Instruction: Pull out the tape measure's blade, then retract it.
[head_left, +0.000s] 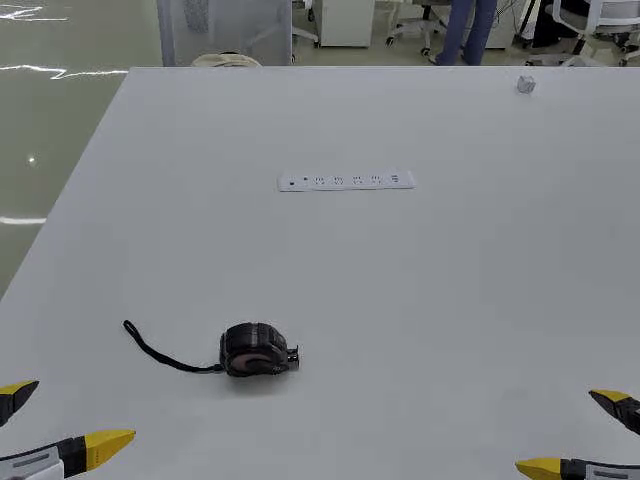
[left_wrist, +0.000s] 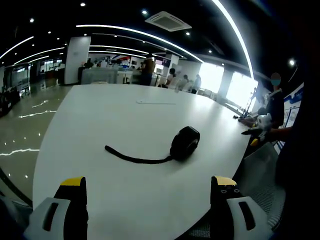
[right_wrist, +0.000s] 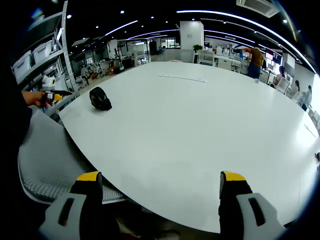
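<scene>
A wide white tabletop (head_left: 420, 290) carries everything. At its near edge the left gripper (head_left: 62, 415) and right gripper (head_left: 570, 432) hover with jaws spread wide, holding nothing. A white power strip (head_left: 346, 181) lies mid-table. The black tape measure (head_left: 258, 350) sits near the left gripper, blade retracted, its wrist strap (head_left: 160, 352) trailing leftward.

We count one tape measure (head_left: 257, 350), one power strip (head_left: 345, 181), and one small grey thing (head_left: 526, 85) (too tiny to identify).

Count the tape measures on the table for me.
1. The black tape measure lies on the white table near the left gripper, strap trailing left. None seems hidden.
</scene>
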